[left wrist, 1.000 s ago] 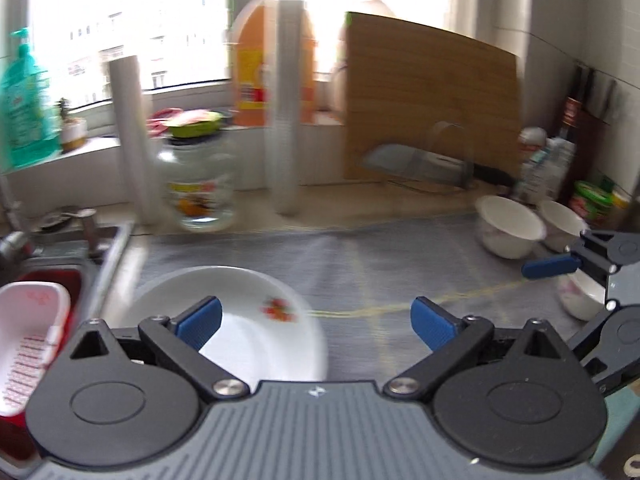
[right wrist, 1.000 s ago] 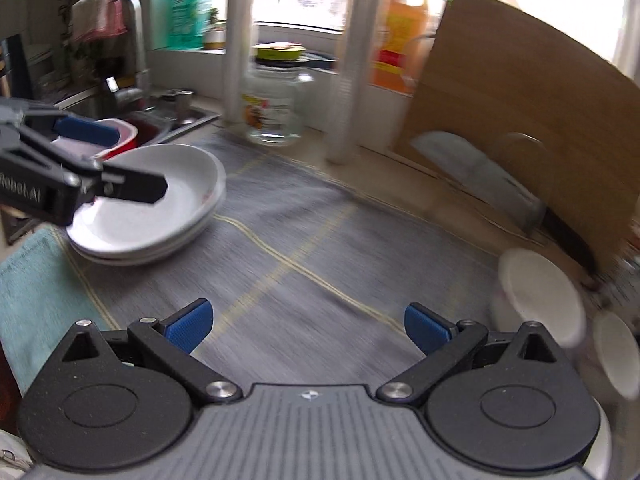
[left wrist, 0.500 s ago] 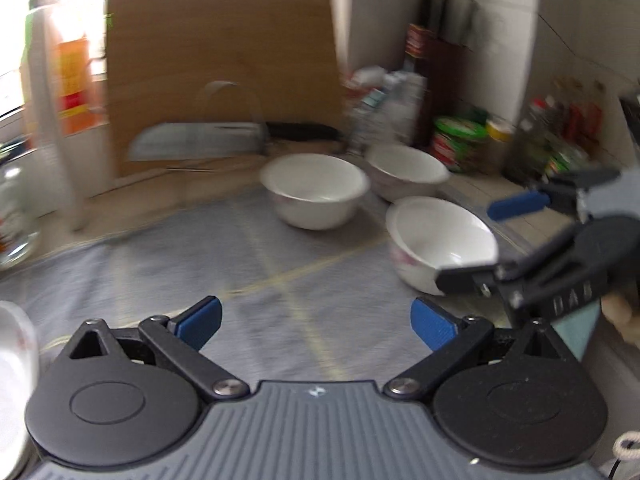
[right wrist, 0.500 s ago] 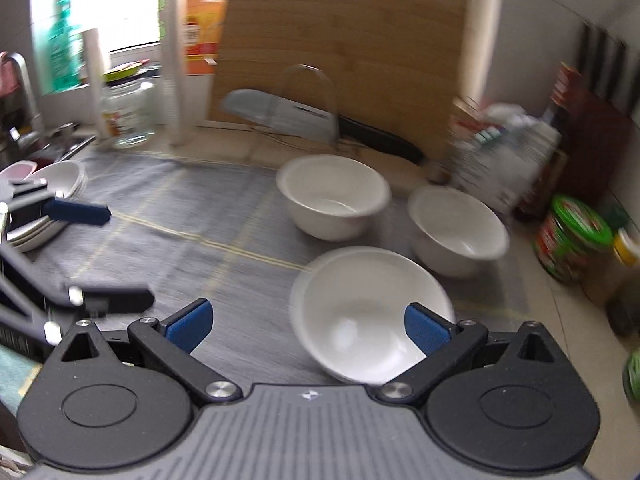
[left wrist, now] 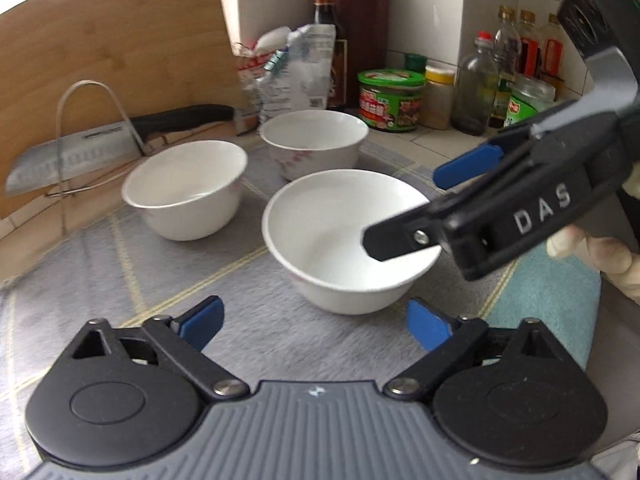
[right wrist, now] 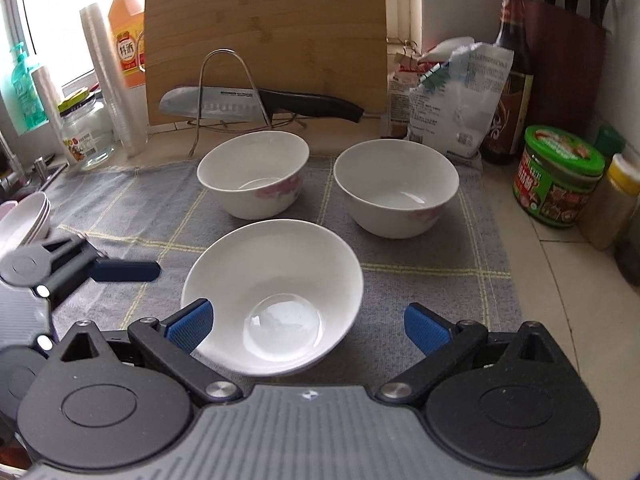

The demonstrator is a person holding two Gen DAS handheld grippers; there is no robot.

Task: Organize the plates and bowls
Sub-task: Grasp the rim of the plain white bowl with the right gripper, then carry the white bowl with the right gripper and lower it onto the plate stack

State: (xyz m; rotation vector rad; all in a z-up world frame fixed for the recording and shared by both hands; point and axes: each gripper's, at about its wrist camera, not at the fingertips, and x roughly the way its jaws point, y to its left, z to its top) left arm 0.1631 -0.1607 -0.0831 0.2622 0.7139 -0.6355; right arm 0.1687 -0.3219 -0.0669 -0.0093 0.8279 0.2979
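Left gripper (left wrist: 314, 322), jaws just narrowed and empty; right gripper (right wrist: 306, 326), jaws wide around the near bowl (right wrist: 276, 292), untouched.

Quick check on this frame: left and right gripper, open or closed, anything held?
Left gripper: open, jaws have just been closing, nothing between them.
Right gripper: open, holding nothing; nearest bowl sits between its fingers, ungripped.

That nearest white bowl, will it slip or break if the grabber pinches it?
The nearest bowl looks glossy and glazed, so the right gripper could slip on its rim. It looks like ceramic: stiff, probably breakable if dropped. Its small base may let it tip when nudged.
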